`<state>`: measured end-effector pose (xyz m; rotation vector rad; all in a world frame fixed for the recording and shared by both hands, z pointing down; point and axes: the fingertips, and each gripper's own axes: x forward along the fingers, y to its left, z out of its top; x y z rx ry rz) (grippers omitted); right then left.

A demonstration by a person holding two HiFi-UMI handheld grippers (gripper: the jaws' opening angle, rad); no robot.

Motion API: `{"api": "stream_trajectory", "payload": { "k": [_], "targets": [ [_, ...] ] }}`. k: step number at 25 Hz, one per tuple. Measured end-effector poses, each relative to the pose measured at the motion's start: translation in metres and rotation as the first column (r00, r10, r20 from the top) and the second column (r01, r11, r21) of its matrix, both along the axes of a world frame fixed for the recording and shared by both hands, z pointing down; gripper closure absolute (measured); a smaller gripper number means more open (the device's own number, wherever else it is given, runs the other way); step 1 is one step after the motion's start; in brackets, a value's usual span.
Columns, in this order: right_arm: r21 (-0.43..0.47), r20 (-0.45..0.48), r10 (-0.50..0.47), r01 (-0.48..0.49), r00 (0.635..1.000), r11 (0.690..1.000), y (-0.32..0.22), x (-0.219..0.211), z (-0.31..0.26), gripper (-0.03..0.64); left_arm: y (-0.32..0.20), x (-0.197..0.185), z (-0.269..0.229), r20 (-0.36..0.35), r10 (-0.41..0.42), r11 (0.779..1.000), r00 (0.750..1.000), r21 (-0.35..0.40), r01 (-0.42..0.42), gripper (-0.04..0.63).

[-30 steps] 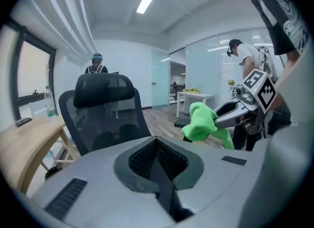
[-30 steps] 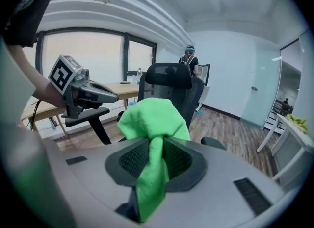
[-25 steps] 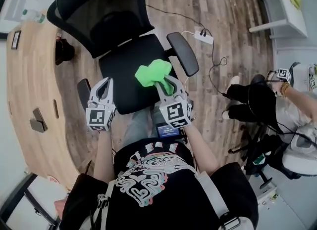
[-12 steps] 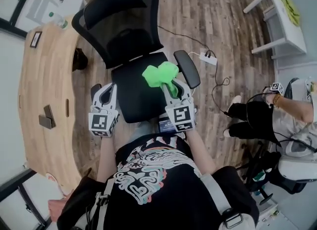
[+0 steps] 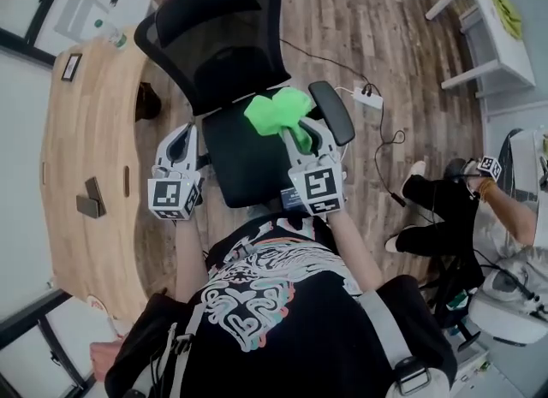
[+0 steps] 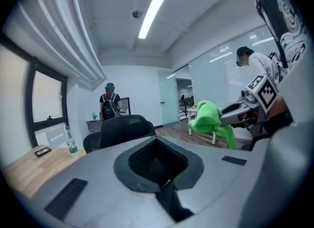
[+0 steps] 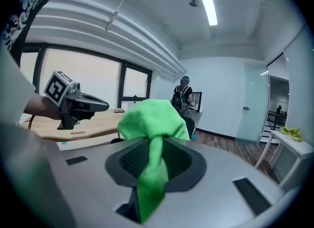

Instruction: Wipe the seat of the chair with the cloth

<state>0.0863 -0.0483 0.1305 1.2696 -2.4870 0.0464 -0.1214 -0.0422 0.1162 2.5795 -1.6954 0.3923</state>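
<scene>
The black office chair's seat lies right in front of me, its mesh back beyond. A bright green cloth bunches over the seat's rear right corner, beside the right armrest. My right gripper is shut on the cloth, with a strip hanging down between the jaws, which are closing tighter. In the left gripper view the cloth appears held above the seat. My left gripper hovers at the seat's left edge, shut and holding nothing.
A curved wooden desk with a bottle runs along the left. A power strip and cable lie on the wood floor to the right. A seated person is at the right, and a white table at the far right.
The right gripper has carried the cloth from the seat's right middle toward its rear right corner. The left gripper stays by the seat's left edge. My head view has shifted.
</scene>
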Motion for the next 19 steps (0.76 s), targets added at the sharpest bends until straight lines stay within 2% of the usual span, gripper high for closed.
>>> {"api": "stream_trajectory", "payload": {
  "k": [13,19],
  "targets": [
    [-0.026,0.020,-0.009,0.009,1.000,1.000,0.004,-0.009,0.006,0.535,-0.006,0.016,-0.002,-0.044,0.040,0.999,0.998,0.016,-0.040,0.594],
    [-0.029,0.011,-0.037,0.038,0.999,0.999,0.001,-0.017,0.008,0.535,-0.016,0.020,-0.013,-0.030,0.051,0.997,0.998,0.054,-0.049,0.594]
  ]
}}
